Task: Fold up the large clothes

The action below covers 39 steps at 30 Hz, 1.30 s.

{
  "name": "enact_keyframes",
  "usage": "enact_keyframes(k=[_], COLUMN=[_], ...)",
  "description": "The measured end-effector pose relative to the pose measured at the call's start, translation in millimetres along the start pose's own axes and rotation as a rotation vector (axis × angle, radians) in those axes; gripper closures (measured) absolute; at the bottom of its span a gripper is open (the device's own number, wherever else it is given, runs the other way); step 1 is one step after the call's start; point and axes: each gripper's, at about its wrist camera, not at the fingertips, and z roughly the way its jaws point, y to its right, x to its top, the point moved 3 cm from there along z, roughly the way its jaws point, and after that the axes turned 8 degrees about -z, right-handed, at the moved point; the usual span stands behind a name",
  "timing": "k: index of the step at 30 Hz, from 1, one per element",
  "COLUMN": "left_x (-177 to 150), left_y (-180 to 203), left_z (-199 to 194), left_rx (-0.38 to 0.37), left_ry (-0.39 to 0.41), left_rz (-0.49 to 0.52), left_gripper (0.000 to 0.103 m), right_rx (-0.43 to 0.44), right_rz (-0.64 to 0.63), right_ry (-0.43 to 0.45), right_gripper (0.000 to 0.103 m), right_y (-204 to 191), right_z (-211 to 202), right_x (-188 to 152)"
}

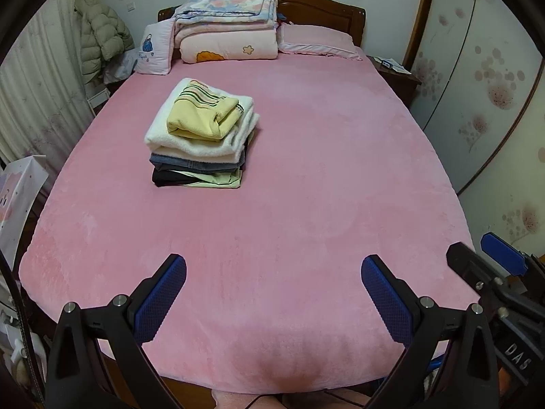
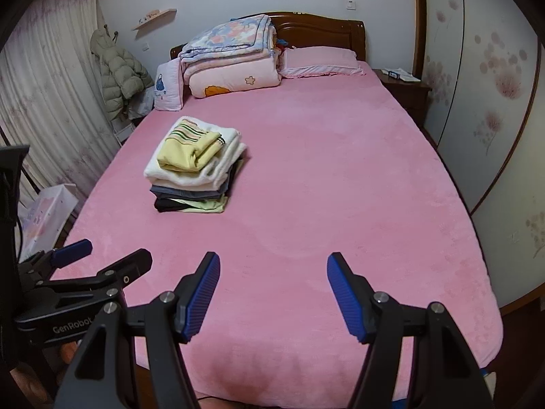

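A big bed with a soft pink fleece cover (image 1: 306, 177) fills the room. On it sits a neat pile of folded clothes (image 1: 201, 136), with a yellow striped top (image 1: 201, 116) on the very top, a fluffy white one under it, then blue, black and pale green ones at the bottom. The pile is on the left half of the bed, about halfway up. The left gripper with blue bumpy pads (image 1: 274, 293) hangs over the foot of the bed, and its two fingers are spread wide with nothing between them. The right gripper with blue ridged pads (image 2: 273, 293) is just beside it, also at the foot of the bed, spread wide and holding nothing. The pile is well apart from both, farther up the bed and off to their left. At the head of the bed lie a stack of folded flowery quilts (image 1: 228, 24) and a flat pink pillow (image 1: 316, 41).
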Motion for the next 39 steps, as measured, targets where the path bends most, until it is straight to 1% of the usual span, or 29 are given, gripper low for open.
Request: enact_keyframes(k=[3, 8, 19, 39], left_x=[-3, -6, -5, -2], left_y=[1, -3, -4, -1], left_z=[-1, 1, 2, 2], left_rx=[0.023, 0.017, 0.037, 0.031], left_ry=[0.006, -0.015, -0.016, -0.013], left_rz=[0.006, -0.016, -0.003, 0.007], left_gripper=[0.001, 0.001, 0.001, 0.002], right_rx=[-0.014, -0.006, -0.007, -0.016], right_rz=[-0.020, -0.017, -0.009, 0.008], right_ry=[-0.012, -0.021, -0.038, -0.050], right_gripper=[0.037, 0.037, 0.037, 0.037], right_y=[-3, -1, -5, 0], right_z=[2, 4, 8, 12], right_x=[-5, -10, -14, -14])
